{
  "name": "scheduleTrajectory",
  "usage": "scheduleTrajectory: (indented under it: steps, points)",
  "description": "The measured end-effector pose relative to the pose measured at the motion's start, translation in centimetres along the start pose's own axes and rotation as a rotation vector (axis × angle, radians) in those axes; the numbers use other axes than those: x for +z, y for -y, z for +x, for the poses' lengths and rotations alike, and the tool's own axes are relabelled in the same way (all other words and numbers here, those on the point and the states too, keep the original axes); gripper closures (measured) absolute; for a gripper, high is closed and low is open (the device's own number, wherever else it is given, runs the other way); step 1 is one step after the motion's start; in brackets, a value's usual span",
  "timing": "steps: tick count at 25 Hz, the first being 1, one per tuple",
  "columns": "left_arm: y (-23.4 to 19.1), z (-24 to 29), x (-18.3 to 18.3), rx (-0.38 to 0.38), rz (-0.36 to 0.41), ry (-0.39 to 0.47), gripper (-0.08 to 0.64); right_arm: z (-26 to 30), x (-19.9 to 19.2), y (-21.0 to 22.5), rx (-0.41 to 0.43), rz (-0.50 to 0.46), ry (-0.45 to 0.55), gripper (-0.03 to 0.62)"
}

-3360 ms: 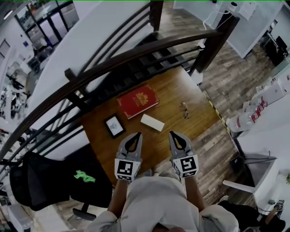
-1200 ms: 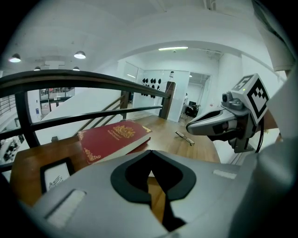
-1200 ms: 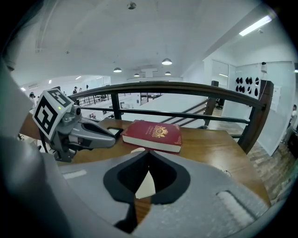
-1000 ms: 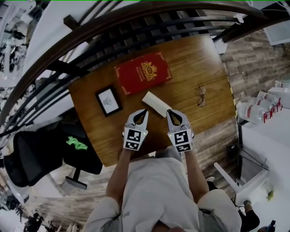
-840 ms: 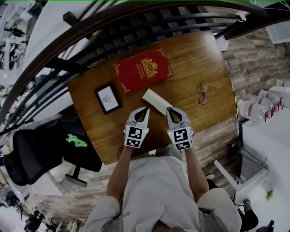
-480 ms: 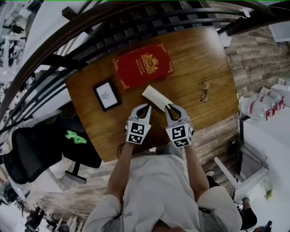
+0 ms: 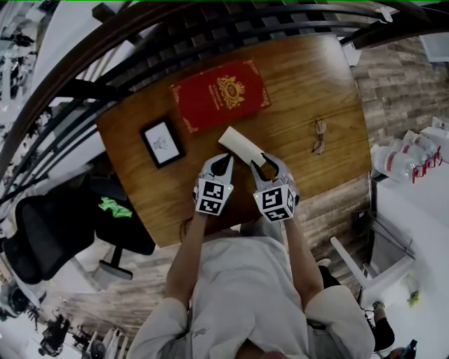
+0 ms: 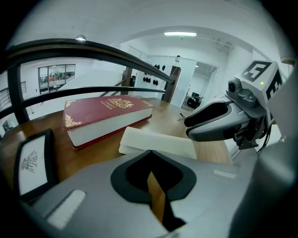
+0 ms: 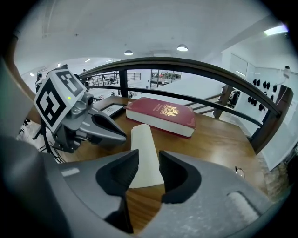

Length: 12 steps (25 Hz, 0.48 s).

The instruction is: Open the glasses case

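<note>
The white glasses case (image 7: 240, 144) lies closed on the wooden table (image 7: 309, 84), in front of a red book (image 7: 219, 93). My left gripper (image 7: 224, 161) is shut and empty, its tips just left of the case's near end; its own view shows the case (image 8: 156, 142) right ahead. My right gripper (image 7: 266, 163) is at that near end. Its jaws have just been opening, and in the right gripper view (image 9: 149, 163) the case (image 9: 144, 151) shows in the gap, with the pads not pressing on it.
A small black picture frame (image 7: 162, 142) lies left of the book. Folded glasses (image 7: 319, 136) rest near the table's right edge. A dark stair railing (image 7: 210, 21) curves behind the table, and a black chair (image 7: 63, 238) stands to its left.
Both grippers have sunk toward the table and closed in on the case's near end. The right jaws went from shut to parted; the left stayed shut.
</note>
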<state>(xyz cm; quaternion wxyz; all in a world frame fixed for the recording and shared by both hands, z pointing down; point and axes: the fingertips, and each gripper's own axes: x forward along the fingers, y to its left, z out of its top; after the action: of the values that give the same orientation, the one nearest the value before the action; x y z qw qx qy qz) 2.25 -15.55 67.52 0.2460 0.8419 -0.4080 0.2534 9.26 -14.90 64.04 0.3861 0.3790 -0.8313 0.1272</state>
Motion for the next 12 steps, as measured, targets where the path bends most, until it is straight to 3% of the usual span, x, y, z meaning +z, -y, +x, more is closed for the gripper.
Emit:
scheduleTrajectory:
  steps: [12]
  points:
    - [-0.8, 1.0, -0.5, 0.01, -0.009, -0.018, 0.54, 2.2, -1.5, -0.9, 0.037, -0.037, -0.07, 0.351]
